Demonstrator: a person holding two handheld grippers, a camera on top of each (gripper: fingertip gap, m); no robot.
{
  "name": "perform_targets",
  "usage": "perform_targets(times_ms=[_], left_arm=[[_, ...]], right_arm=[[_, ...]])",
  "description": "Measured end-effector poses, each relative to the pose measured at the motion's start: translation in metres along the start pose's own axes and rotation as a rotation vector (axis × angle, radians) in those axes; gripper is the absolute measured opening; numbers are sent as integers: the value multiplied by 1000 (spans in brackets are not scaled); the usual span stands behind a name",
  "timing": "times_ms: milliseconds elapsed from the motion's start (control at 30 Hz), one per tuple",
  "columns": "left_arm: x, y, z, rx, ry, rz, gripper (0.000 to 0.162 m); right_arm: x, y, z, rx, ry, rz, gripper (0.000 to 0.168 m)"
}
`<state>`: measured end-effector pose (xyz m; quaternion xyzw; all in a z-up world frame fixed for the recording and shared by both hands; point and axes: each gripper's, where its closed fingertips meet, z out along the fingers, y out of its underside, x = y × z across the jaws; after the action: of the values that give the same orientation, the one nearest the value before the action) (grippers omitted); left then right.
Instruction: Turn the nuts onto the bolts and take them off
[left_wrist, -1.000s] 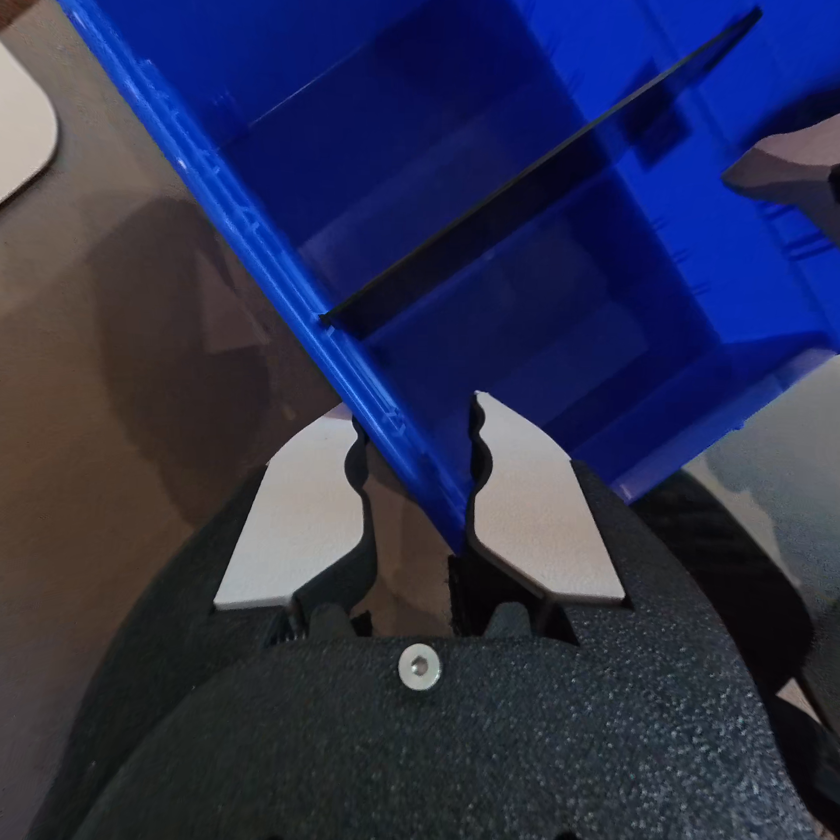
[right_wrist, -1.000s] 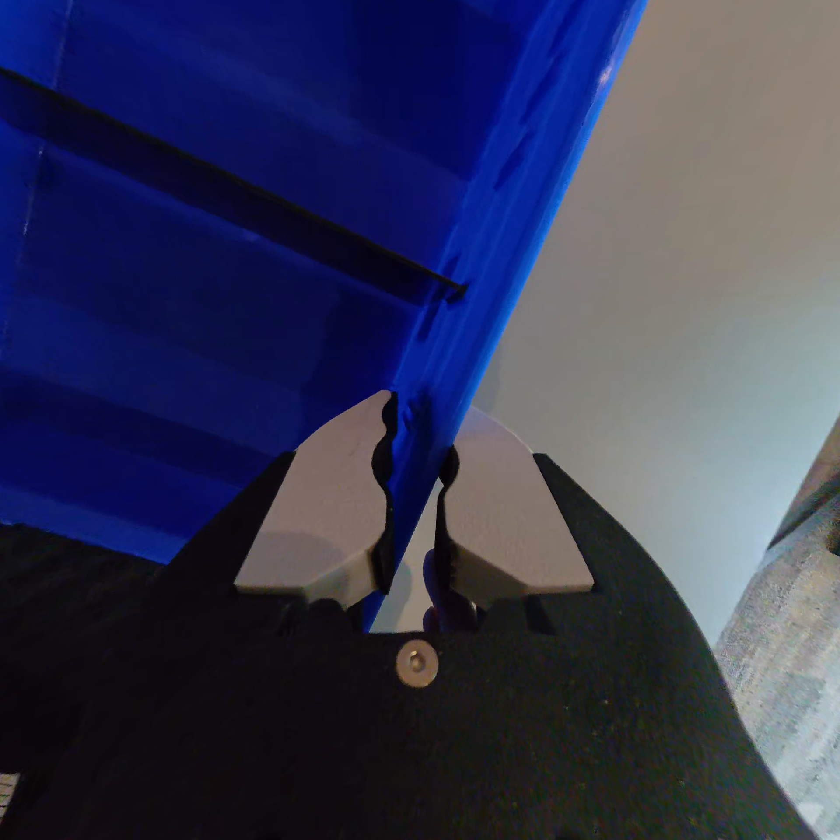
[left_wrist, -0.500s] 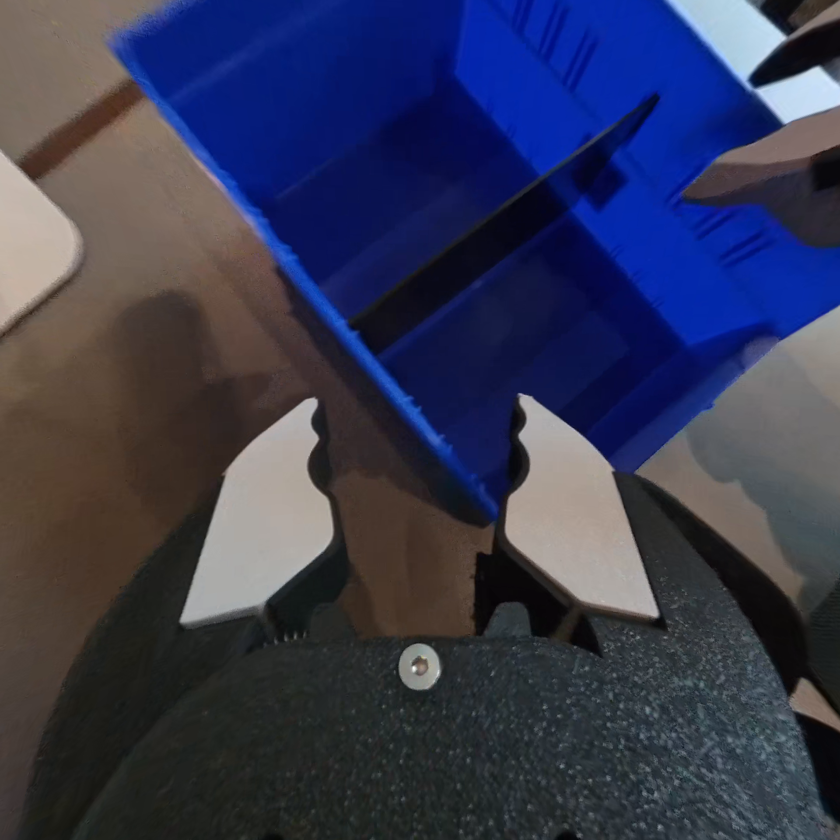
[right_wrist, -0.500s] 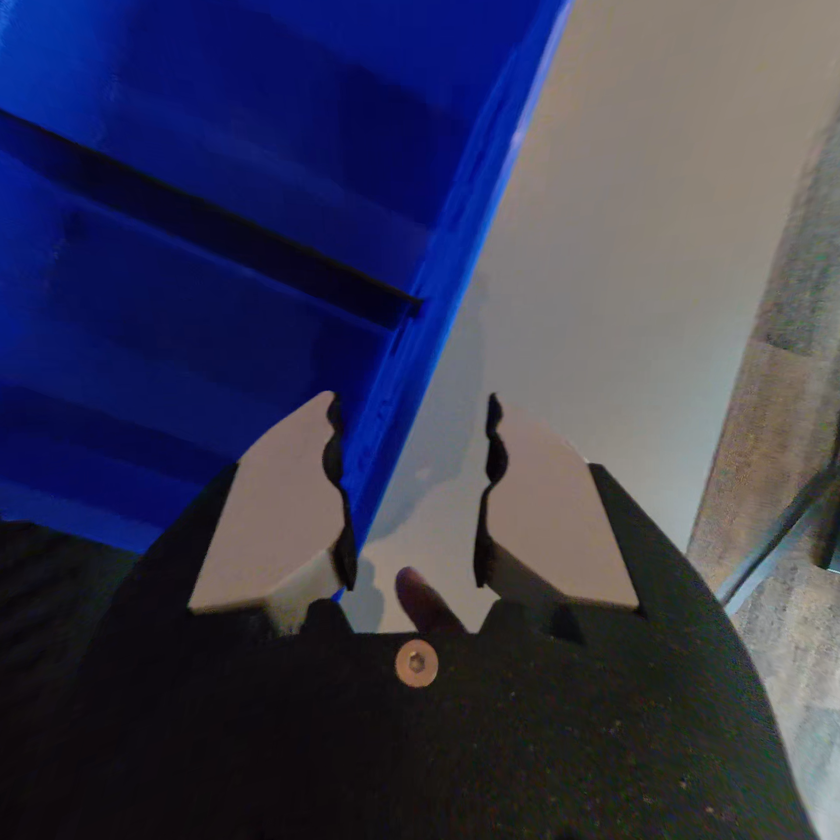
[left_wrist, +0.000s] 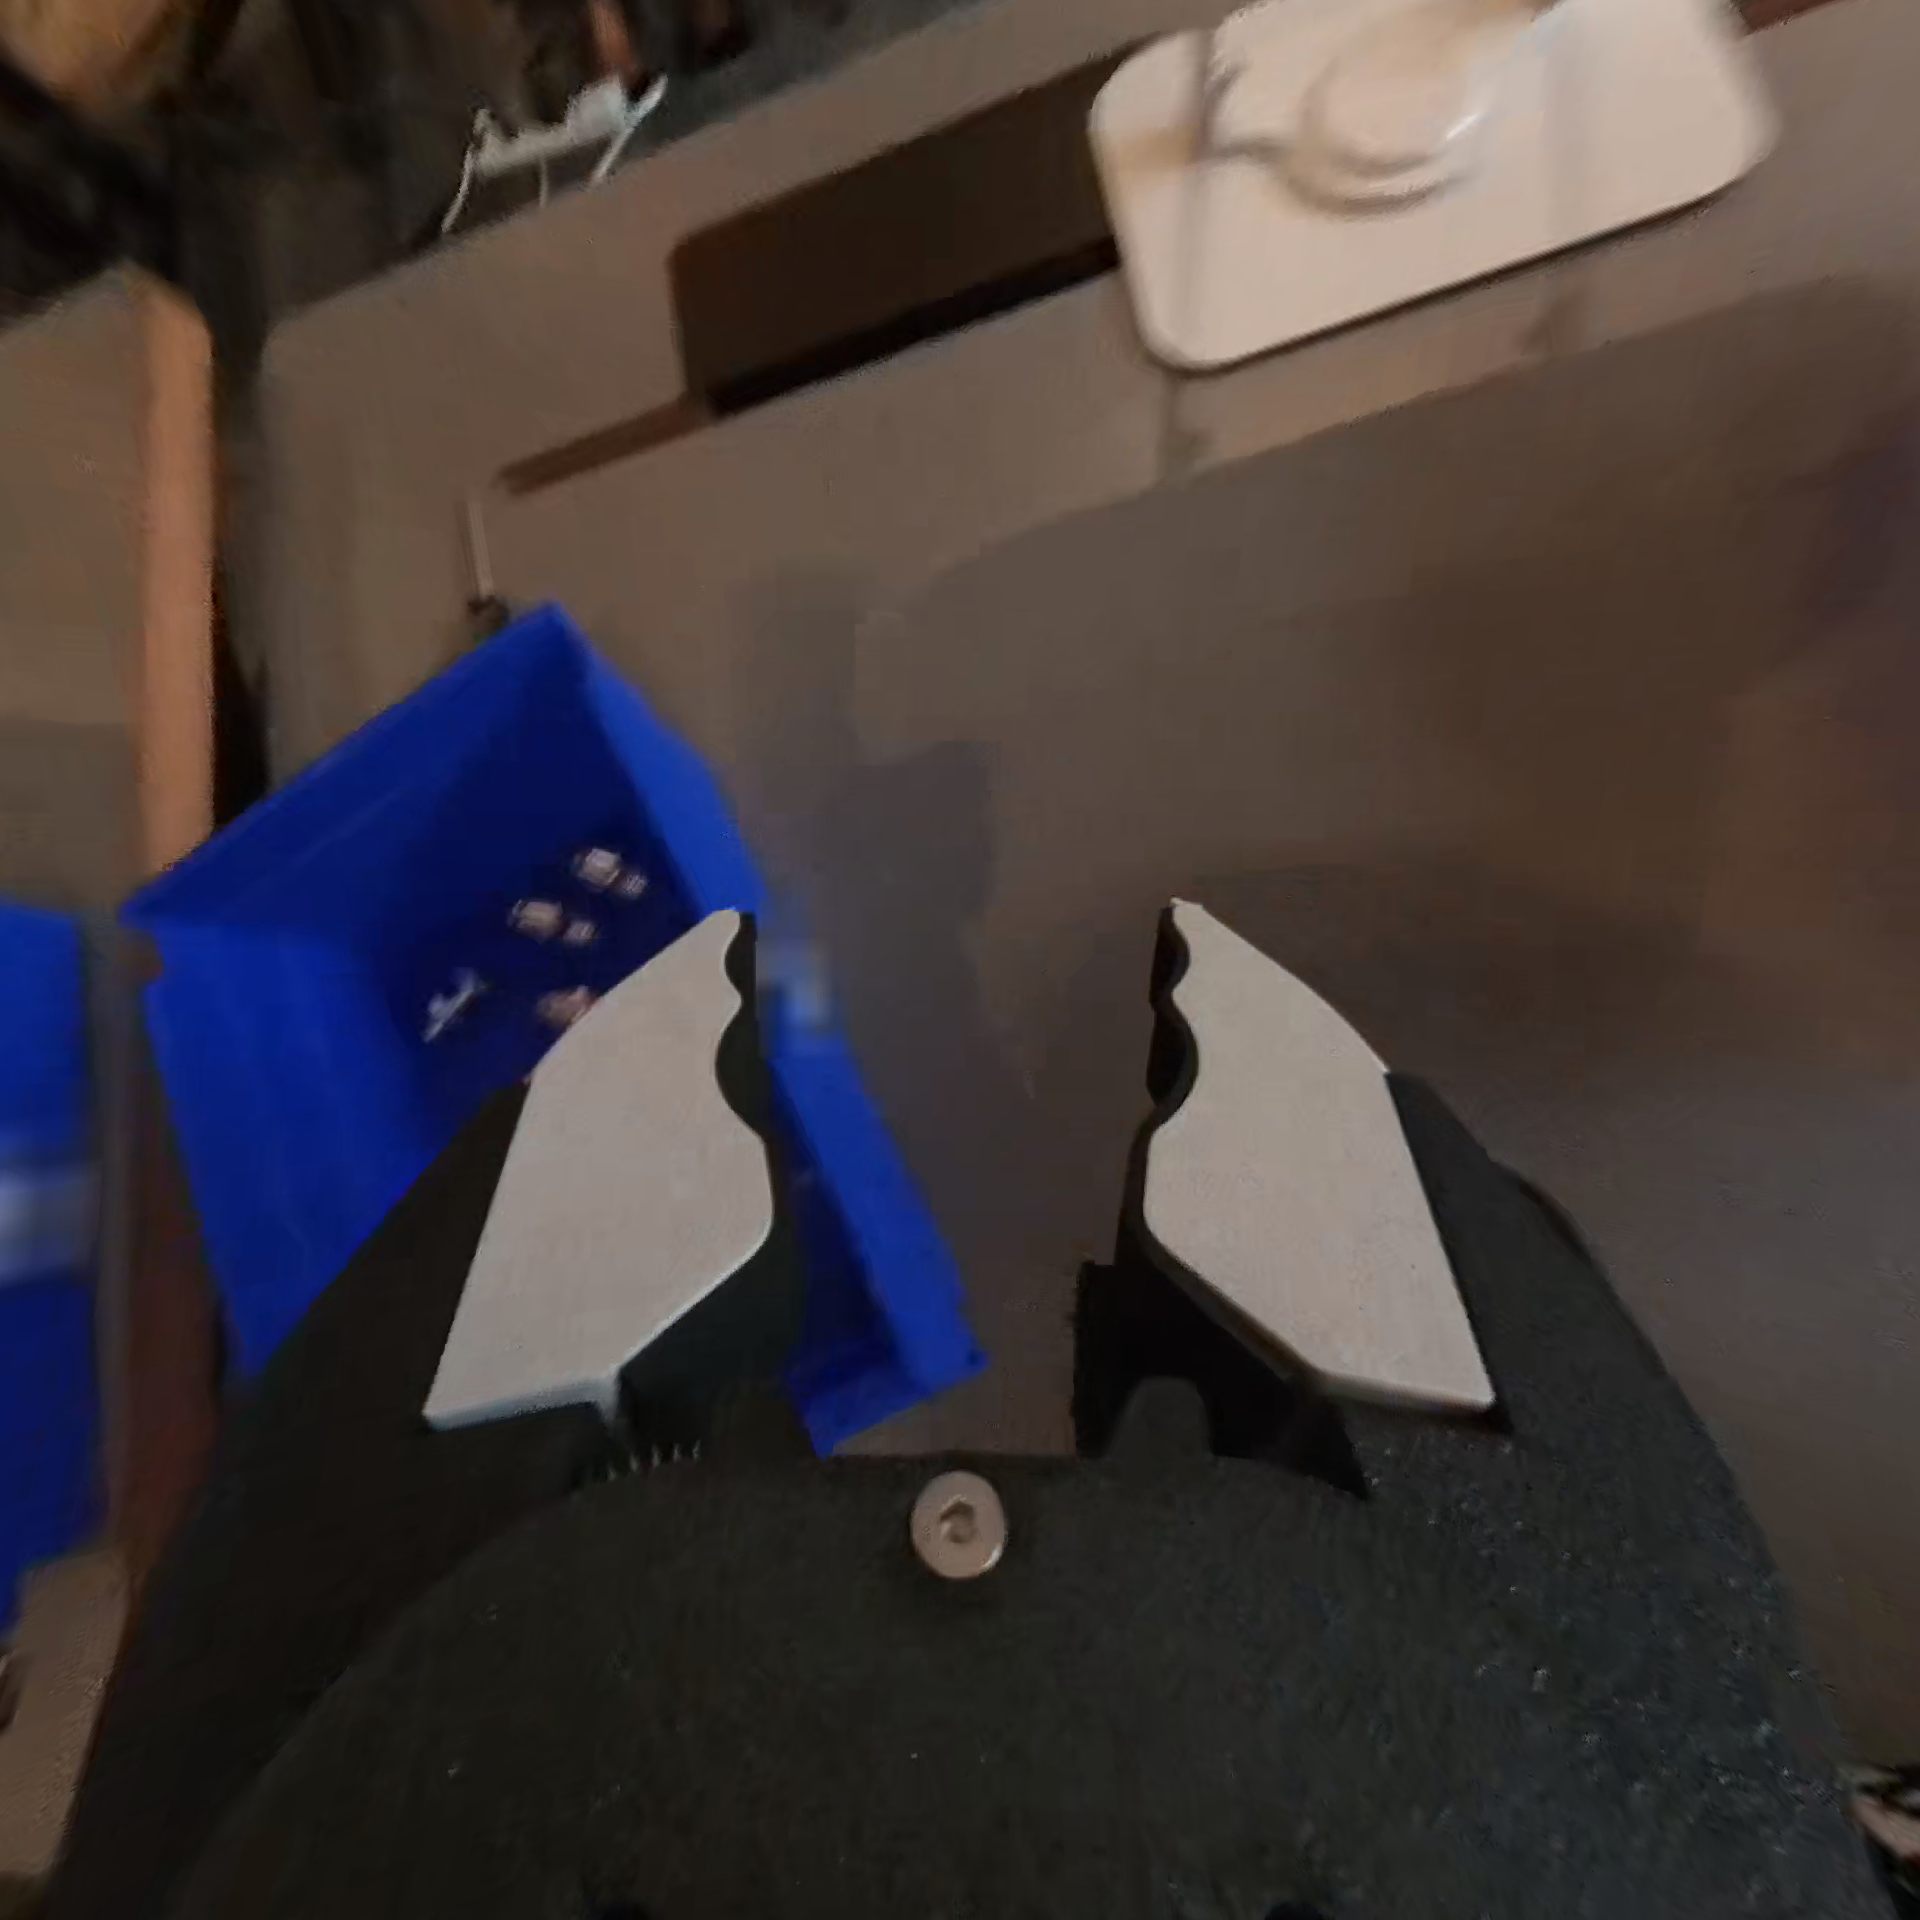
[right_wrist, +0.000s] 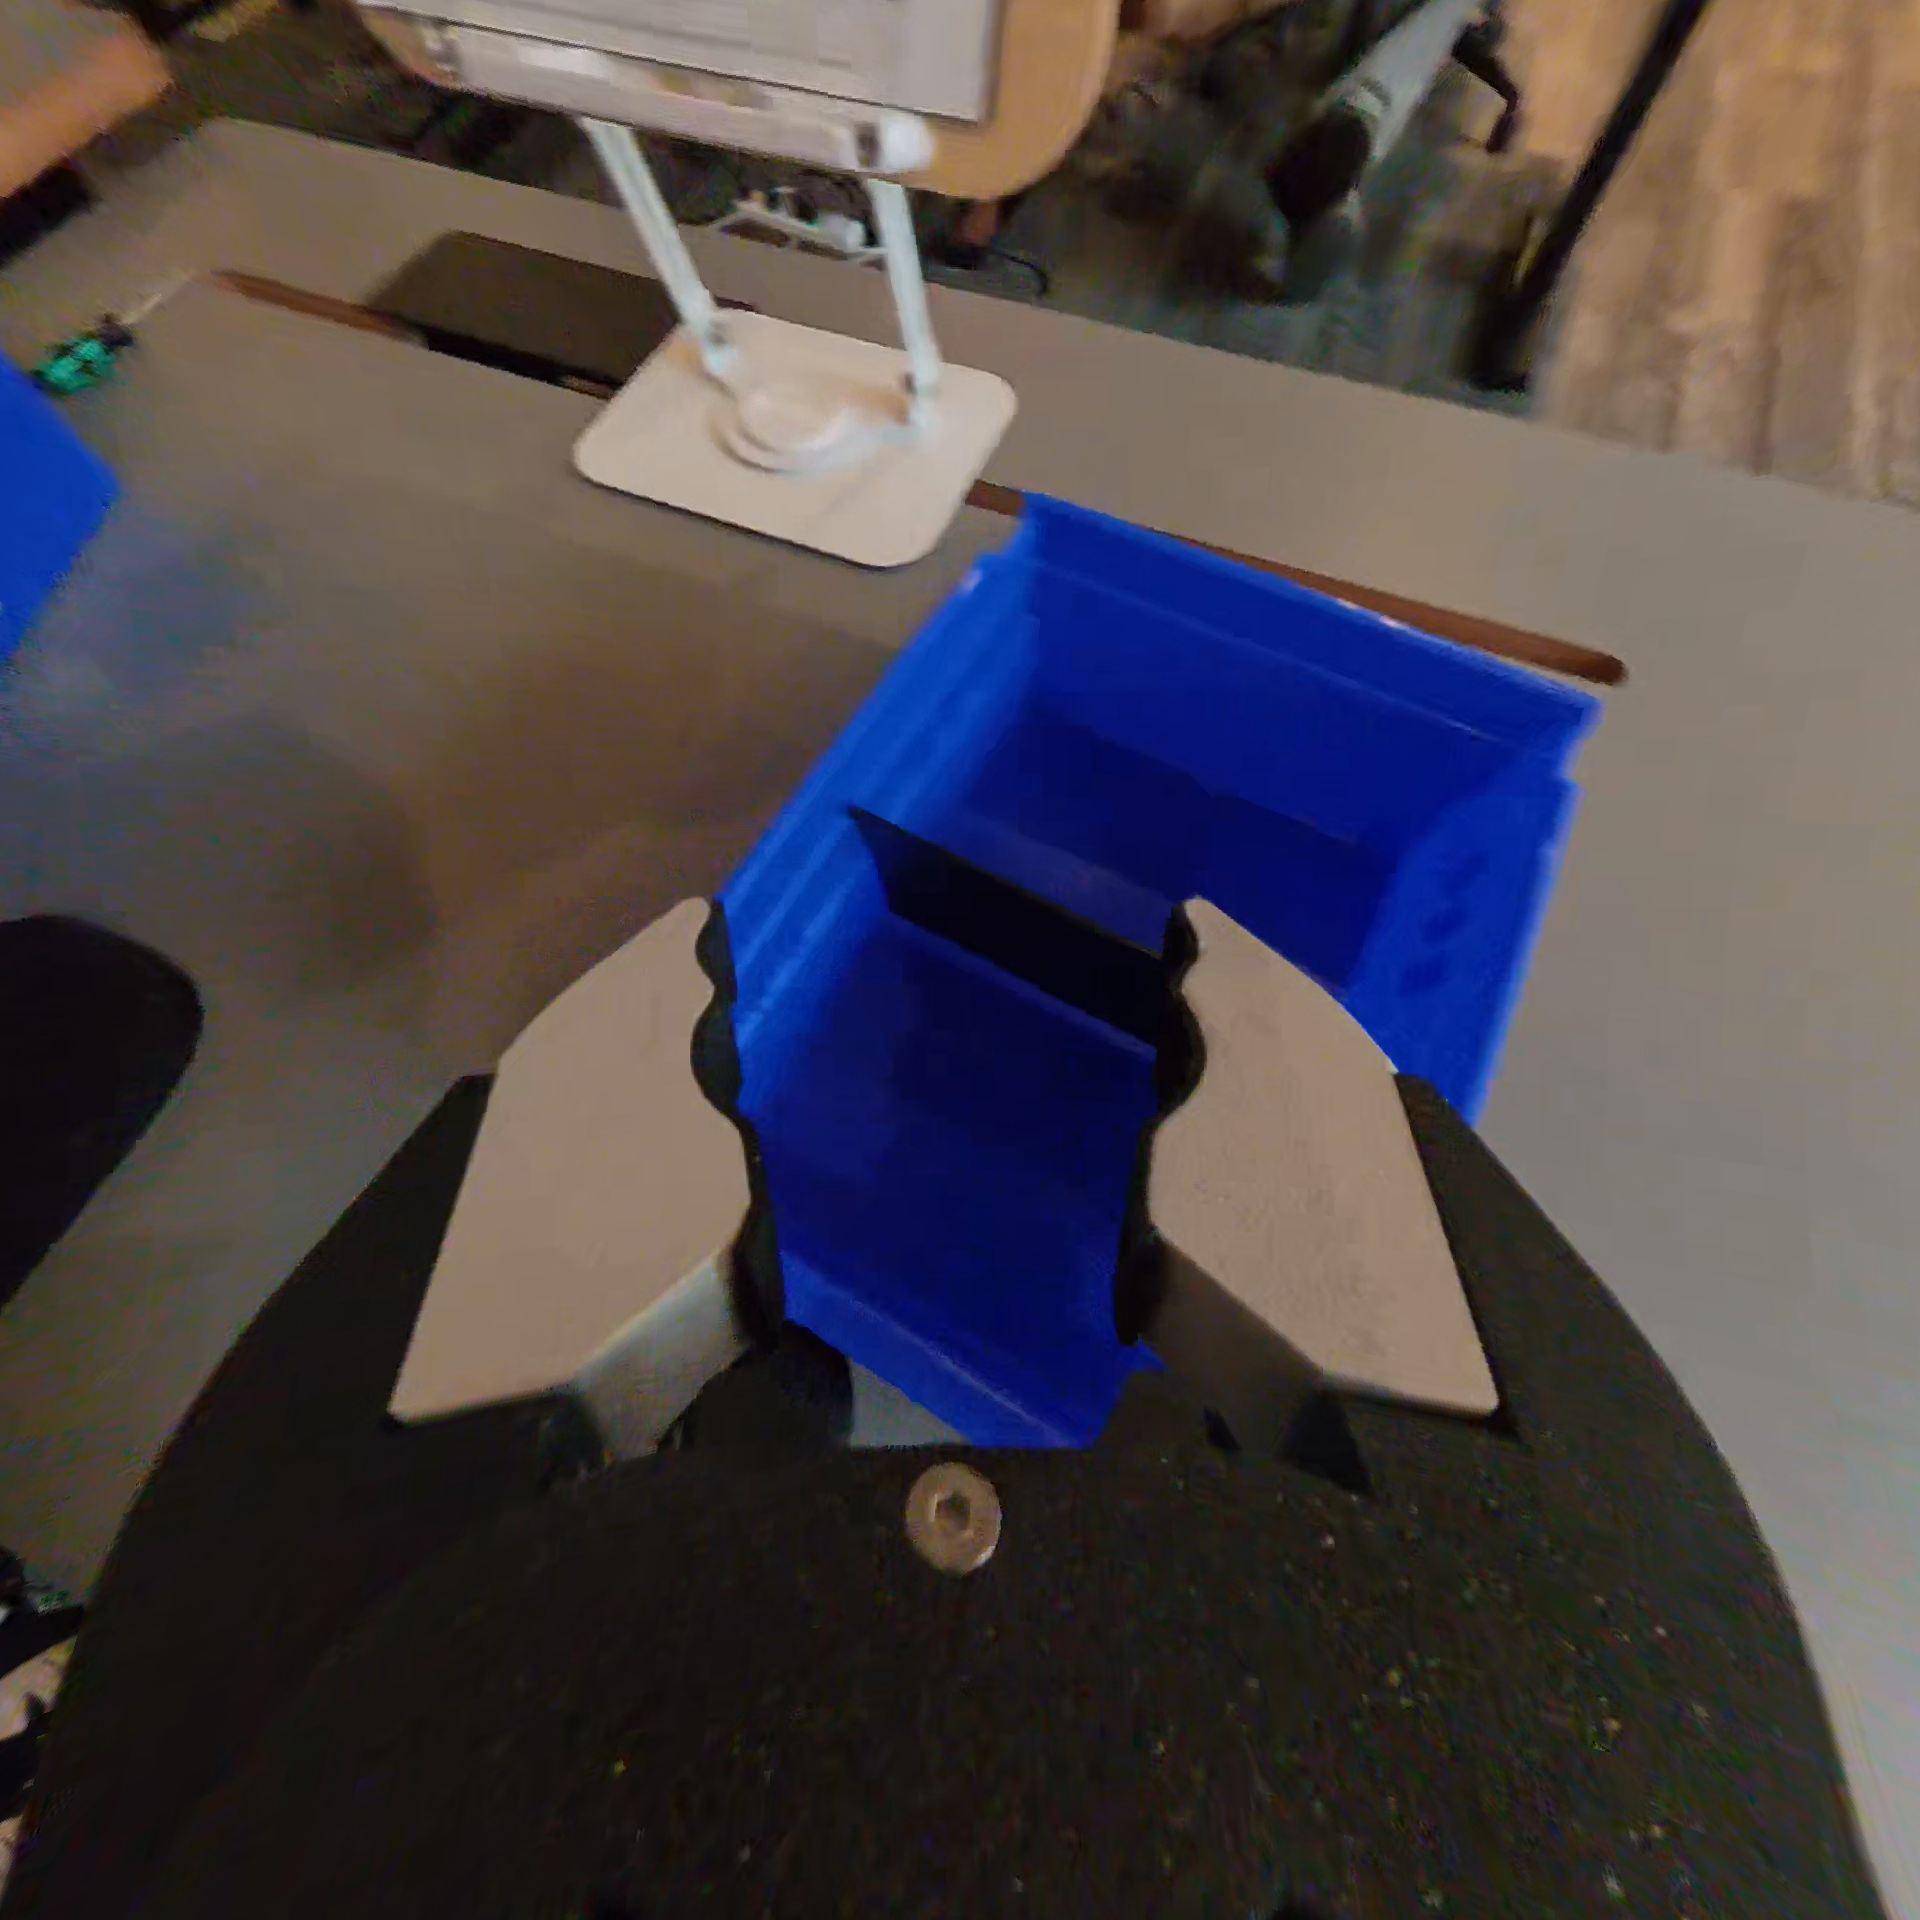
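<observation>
Spreading across both views: grey table (right_wrist: 312, 727). Standing on it in the right view, blue bin (right_wrist: 1455, 935) with black divider (right_wrist: 997, 914), both halves bare inside. Beside it, white stand base (right_wrist: 810, 457). Lying in the left view, second blue bin (left_wrist: 312, 1039), holding small metal nuts and bolts (left_wrist: 551, 920), blurred. Left tool (left_wrist: 951, 997) wide open, gripping nothing. Right tool (right_wrist: 945, 997) wide open too, above the divided bin, gripping nothing.

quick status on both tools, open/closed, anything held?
Left tool: open, holding nothing; blue bin with small metal parts sits to its left.
Right tool: open, holding nothing; divided blue bin beyond it.
</observation>
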<state>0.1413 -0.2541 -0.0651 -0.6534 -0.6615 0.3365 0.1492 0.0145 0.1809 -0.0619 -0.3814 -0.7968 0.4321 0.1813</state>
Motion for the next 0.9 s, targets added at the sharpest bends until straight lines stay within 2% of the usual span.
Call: perform_targets(times_ms=[133,233,333,367,400,567,900], left_arm=[[-54,48,33,-179,-29,-84,67],[-61,72,60,-271,0,-82,63],[-60,85,78,-321,25,-65,53],[-58,87,82,-328,42,-58,37],[-58,88,85,-325,45,-52,29],[-62,90,84,-302,24,-78,8],[-27,73,88,-215,58,-128,6]], right_arm=[[-27,6,23,-67,-1,-54,85],[-14,20,30,-147,81,-72,88],[0,23,27,-138,116,-20,86],[4,23,24,-127,123,-2,85],[8,22,22,-119,133,11,85],[21,30,17,-127,162,34,86],[33,50,19,-186,172,52,85]])
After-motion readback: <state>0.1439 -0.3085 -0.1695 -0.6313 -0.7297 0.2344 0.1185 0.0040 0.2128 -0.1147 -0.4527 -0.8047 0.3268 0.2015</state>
